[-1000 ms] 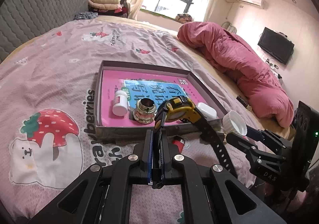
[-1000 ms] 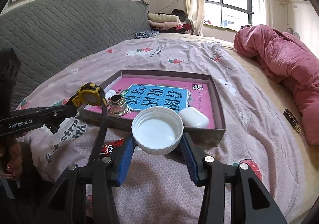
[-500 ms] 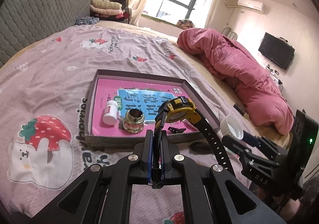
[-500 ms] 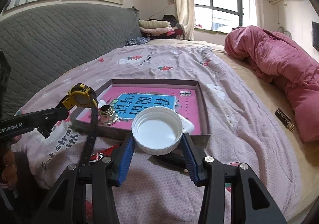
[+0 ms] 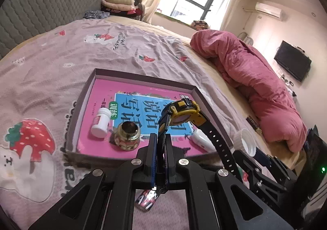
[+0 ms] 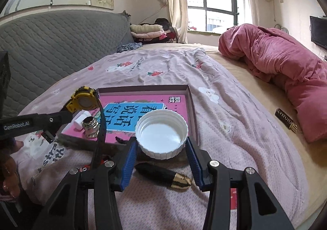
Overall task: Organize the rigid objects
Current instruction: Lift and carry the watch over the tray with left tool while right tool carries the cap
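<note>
Your left gripper: clenched on yellow-cased black-strapped wristwatch. Your right gripper: grasping white ribbed plastic cap. Both above shallow pink-lined cardboard tray.

You carried both grippers back from the shallow brown cardboard tray with its pink and blue book, so in the left wrist view it shrank toward the middle of the frame and then came closer again, ending lower centre. The yellow-cased wristwatch with the black strap drifted from the frame's centre to right of centre, over the tray's right half. The small red and white packet slid from just below the tray's front wall to the bottom centre, under the left gripper. In the right wrist view, a black and gold tube came into sight below the white ribbed plastic cap near the bottom centre.
</note>
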